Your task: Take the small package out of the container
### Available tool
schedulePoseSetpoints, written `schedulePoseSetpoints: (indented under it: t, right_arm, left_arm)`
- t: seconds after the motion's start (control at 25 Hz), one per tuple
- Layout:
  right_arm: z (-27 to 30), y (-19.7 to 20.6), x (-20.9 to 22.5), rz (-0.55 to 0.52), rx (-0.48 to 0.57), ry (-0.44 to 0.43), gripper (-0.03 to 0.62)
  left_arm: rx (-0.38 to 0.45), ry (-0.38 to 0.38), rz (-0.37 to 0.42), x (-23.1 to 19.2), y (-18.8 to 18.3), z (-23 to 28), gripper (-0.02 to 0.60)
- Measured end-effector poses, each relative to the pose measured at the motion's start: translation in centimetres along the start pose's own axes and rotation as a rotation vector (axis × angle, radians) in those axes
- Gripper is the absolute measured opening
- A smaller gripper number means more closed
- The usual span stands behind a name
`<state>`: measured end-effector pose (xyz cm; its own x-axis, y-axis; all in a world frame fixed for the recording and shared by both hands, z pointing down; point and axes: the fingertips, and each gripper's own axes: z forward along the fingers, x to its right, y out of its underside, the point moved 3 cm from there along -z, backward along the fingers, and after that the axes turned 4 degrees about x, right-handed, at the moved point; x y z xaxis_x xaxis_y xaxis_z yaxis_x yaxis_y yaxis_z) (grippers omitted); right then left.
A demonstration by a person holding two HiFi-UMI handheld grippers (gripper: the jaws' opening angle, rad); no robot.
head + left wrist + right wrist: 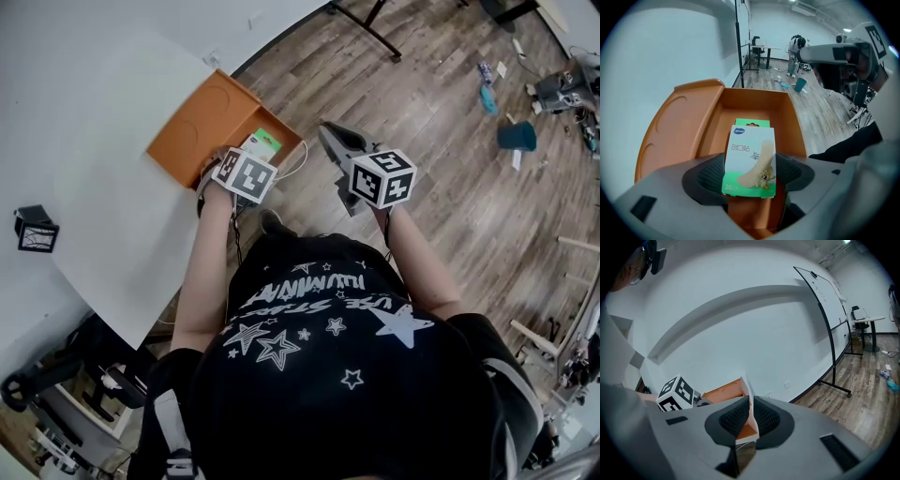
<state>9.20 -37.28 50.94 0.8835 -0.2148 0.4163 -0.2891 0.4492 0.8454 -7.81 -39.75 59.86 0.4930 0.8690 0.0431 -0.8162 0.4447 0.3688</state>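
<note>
An orange container (202, 117) lies open at the corner of the white table (122, 216), its lid folded back to the left. A small green and white package of plasters (750, 157) stands tilted inside it, also seen from the head as the package (263, 144). My left gripper (750, 164) reaches into the container (754, 101) with its jaws wide apart, and the package sits between the pads (710, 173). I cannot see the pads pressing on it. My left gripper (251, 156) is mostly under its marker cube. My right gripper (330, 133) hovers shut and empty to the right of the container, over the floor.
A small black cube-shaped object (36, 229) sits on the table at far left. A white cable (292, 167) hangs by the container's near edge. Wooden floor (450, 150) lies right of the table, with a teal bin (517, 137) and a stand's black legs (370, 28).
</note>
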Motion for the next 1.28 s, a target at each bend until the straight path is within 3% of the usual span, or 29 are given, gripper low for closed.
schedulePoseSetpoints:
  t: [0.44, 0.6, 1.0, 1.28]
  right_arm:
    - [-0.5, 0.2, -0.6, -0.010, -0.008, -0.045, 0.057]
    - [-1.2, -0.5, -0.3, -0.029, -0.006, -0.057, 0.057]
    - [-3.3, -1.0, -1.0, -0.058, 0.001, -0.116, 0.057]
    - [-4.6, -1.6, -2.0, -0.065, 0.015, -0.191, 0.057]
  left_arm:
    - [0.108, 0.004, 0.003, 0.5, 0.3, -0.4, 0.359]
    - [0.120, -0.008, -0.031, 0.5, 0.6, -0.9, 0.357]
    - [0.220, -0.099, -0.100, 1.8, 0.4, -5.1, 0.356]
    - [0.368, -0.223, -0.208, 2.3, 0.0, -10.2, 0.356]
